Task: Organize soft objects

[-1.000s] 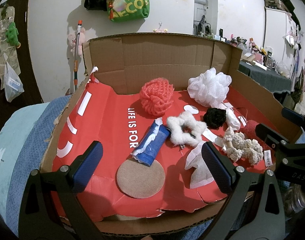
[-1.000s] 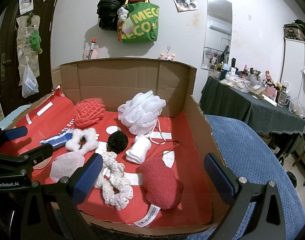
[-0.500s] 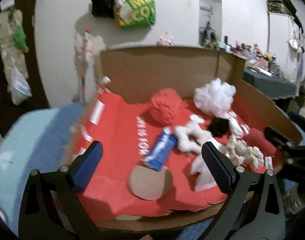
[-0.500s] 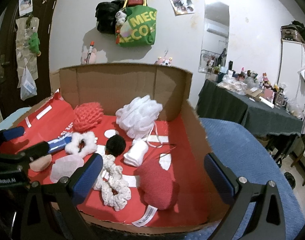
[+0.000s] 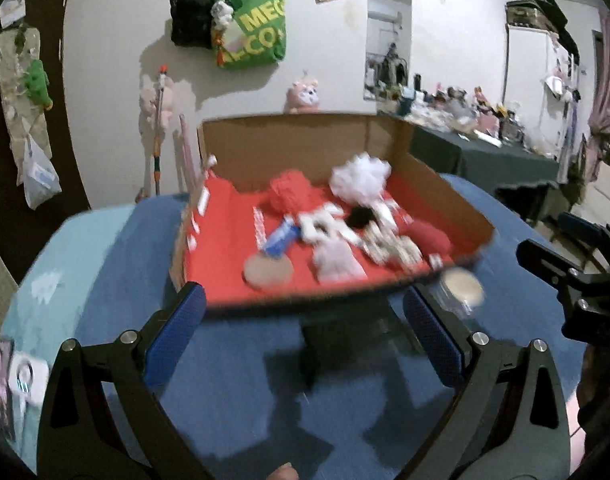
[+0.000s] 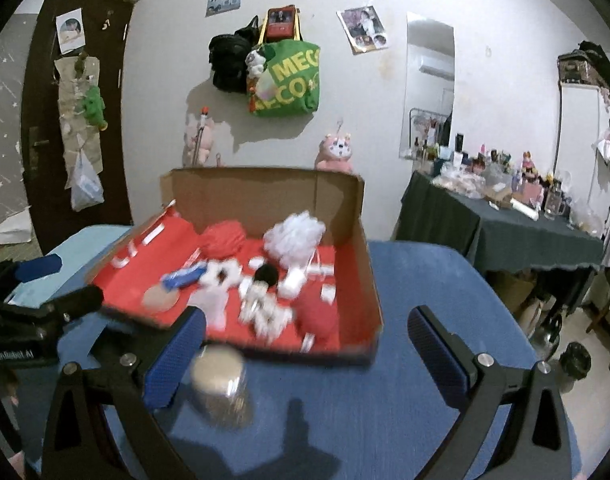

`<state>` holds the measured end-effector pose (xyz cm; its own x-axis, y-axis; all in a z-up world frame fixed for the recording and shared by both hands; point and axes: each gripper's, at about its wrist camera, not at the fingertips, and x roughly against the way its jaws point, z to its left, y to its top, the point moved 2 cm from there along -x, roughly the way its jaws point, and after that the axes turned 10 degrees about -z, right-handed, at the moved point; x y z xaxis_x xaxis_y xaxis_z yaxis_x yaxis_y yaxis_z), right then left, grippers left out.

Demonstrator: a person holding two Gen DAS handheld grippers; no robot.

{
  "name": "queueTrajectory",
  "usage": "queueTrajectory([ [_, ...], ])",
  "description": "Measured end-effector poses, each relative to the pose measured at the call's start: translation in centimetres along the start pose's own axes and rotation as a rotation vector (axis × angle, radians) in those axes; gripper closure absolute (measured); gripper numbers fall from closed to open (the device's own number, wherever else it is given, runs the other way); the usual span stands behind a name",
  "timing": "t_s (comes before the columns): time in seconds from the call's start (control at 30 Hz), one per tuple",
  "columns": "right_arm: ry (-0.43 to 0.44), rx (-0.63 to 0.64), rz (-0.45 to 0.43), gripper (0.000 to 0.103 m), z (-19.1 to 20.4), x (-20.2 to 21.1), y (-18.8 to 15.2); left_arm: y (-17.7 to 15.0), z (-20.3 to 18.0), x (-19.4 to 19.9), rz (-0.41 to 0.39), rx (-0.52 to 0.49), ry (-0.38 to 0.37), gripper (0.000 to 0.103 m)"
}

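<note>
1. Where a blue cloth-covered surface (image 6: 445, 320) fills the lower half of both wrist views, an open cardboard box (image 6: 365, 280) lined in red sits on it, well beyond the fingertips of both grippers.
2. Inside the box lie all the soft objects that can be made out. At the back are a white mesh pouf (image 6: 295, 234) and a coral-red mesh pouf (image 6: 224, 238), apart from each other.
3. Nearer the front, a dark red plush lump (image 6: 319, 314) lies in the right-hand corner, with a cream crocheted scrunchie (image 6: 267, 312) touching or just beside it; motion blur hides which.
4. Smaller pieces sit mid-box: a white fluffy scrunchie (image 6: 223, 272), a black pom-pom (image 6: 267, 273), a blue roll (image 6: 183, 275) and a tan round pad (image 6: 159, 298).
5. Outside the box, a clear jar with a tan lid (image 6: 221, 388) stands on the cloth by its front wall.
6. Left gripper (image 5: 303, 334) has its blue-padded fingers spread wide, holding nothing, above bare cloth.
7. Right gripper (image 6: 305, 354) is likewise spread wide and empty, the jar just inside its left finger.
8. Judgement: this fits either sorting yet to come or a tidied box being left; the stage cannot be settled.
9. Any further pick would call for a gentle close on one loose piece.
</note>
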<state>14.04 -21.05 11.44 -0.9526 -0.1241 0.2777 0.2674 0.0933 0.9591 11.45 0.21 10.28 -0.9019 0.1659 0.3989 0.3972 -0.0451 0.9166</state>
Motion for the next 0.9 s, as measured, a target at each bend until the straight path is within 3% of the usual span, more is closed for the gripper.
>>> queueTrajectory([
  [0.17, 0.011, -0.011, 0.099, 0.000, 0.3, 2.3, -3.3, -4.0, -0.9, 0.4, 0.089, 0.032, -0.008, 0.002],
  [0.43, 0.012, -0.021, 0.271, 0.000, 0.7, 0.1, -9.8, -8.9, -0.9, -2.9, 0.245, 0.046, 0.039, 0.002],
  [0.63, 0.014, -0.032, 0.357, 0.000, 0.7, -1.3, -12.4, -9.6, -0.9, -3.2, 0.281, 0.034, 0.088, 0.002],
  [0.9, 0.010, -0.053, 0.376, 0.000, 0.4, -1.1, -12.6, -9.3, -0.8, -3.9, 0.288, 0.041, 0.097, 0.000],
])
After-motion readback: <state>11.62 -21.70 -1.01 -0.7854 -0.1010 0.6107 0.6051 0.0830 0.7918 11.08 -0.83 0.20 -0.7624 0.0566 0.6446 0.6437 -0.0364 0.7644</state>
